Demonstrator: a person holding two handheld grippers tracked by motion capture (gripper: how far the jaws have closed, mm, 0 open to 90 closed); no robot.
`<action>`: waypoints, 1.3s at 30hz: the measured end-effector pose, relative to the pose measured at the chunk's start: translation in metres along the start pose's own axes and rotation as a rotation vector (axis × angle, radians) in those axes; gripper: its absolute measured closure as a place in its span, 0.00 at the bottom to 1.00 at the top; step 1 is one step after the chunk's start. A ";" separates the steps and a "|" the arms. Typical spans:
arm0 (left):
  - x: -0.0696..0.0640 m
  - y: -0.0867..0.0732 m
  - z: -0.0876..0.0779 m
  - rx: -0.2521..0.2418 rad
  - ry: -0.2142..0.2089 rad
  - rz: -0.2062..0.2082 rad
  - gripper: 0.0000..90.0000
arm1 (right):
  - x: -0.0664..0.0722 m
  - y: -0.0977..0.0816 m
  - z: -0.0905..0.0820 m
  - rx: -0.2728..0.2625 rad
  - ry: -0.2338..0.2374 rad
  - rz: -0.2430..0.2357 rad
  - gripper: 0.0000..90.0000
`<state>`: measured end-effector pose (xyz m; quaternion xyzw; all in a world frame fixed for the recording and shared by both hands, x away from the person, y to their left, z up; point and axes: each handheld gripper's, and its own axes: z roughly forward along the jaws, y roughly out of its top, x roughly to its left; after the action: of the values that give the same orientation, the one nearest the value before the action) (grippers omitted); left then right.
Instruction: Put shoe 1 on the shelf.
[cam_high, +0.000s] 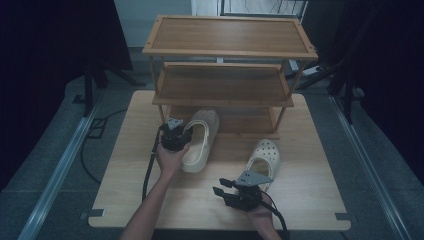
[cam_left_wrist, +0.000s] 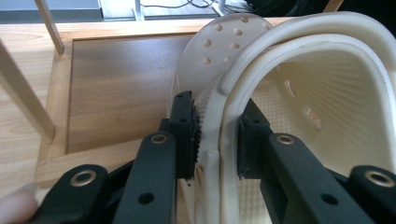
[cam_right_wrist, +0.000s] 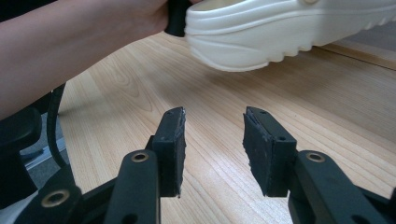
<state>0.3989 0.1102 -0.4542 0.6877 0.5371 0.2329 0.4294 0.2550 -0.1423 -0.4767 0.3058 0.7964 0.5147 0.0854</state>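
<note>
My left gripper (cam_high: 185, 136) is shut on the side wall of a cream clog (cam_high: 201, 140), one jaw inside the shoe and one outside. In the left gripper view the pads (cam_left_wrist: 187, 135) pinch the clog's rim (cam_left_wrist: 317, 93), with the rack's bottom shelf (cam_left_wrist: 116, 93) just beyond. The right gripper view shows that clog (cam_right_wrist: 280, 28) held off the tabletop. A second cream clog (cam_high: 263, 157) lies on the table to the right. My right gripper (cam_high: 220, 186) rests near the front edge, open (cam_right_wrist: 215, 116), with nothing between its jaws.
A three-shelf wooden shoe rack (cam_high: 227, 50) stands at the back of the table (cam_high: 125, 200), its shelves bare. A forearm (cam_right_wrist: 70, 46) crosses the left of the right gripper view. Dark stands and cables sit on the floor around the table.
</note>
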 end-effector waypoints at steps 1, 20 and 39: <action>0.000 0.001 0.003 0.003 0.001 -0.001 0.81 | 0.000 0.000 0.000 0.000 0.000 0.002 0.65; -0.004 0.005 0.048 0.020 0.071 -0.022 0.80 | -0.005 0.000 -0.002 -0.005 0.002 0.018 0.65; -0.019 0.016 0.078 0.007 0.149 0.000 0.79 | -0.003 0.001 -0.003 -0.007 -0.006 0.005 0.65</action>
<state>0.4622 0.0647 -0.4788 0.6698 0.5684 0.2818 0.3858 0.2561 -0.1456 -0.4755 0.3091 0.7935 0.5168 0.0878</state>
